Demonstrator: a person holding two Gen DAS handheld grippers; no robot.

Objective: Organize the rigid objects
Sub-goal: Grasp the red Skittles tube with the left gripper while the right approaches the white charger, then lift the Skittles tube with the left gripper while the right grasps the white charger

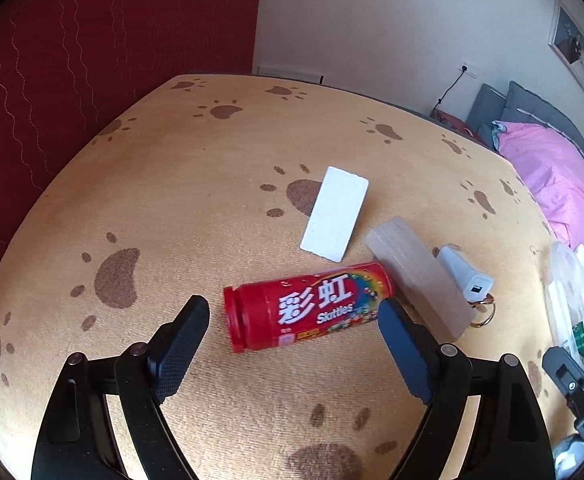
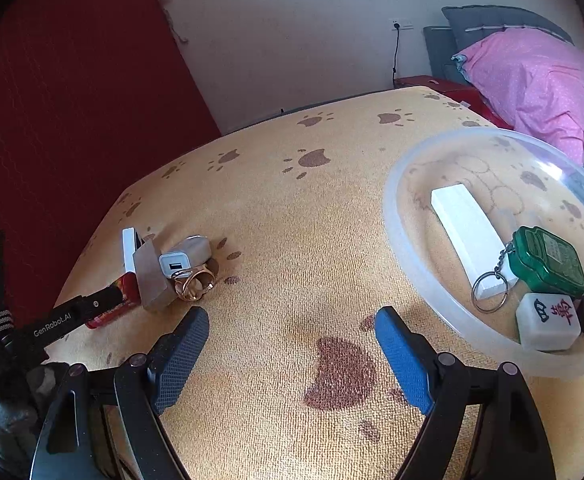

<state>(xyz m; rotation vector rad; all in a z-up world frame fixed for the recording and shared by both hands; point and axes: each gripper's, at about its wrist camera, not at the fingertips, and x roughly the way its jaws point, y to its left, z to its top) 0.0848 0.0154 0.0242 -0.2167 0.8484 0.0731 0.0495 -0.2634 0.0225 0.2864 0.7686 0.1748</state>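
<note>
A red Skittles tube [image 1: 307,306] lies on its side on the paw-print cloth, just ahead of my open left gripper [image 1: 292,316], between its fingertips. Behind it lie a white flat block [image 1: 335,214], a wooden block [image 1: 419,276], a white USB charger [image 1: 467,278] and a gold ring [image 1: 483,312]. In the right wrist view my right gripper [image 2: 292,322] is open and empty above the cloth. To its right a clear plastic bowl [image 2: 419,280] holds a white block [image 2: 467,232], a green keychain [image 2: 545,262] and a mahjong tile [image 2: 547,322]. The charger [image 2: 184,258], ring [image 2: 194,280] and wooden block [image 2: 152,276] lie at its left.
The left gripper's body [image 2: 52,324] shows at the left of the right wrist view. A red curtain [image 1: 72,60] hangs left of the table. A bed with a pink quilt [image 2: 531,80] stands at the back right. Plastic bags [image 1: 575,292] sit at the table's right edge.
</note>
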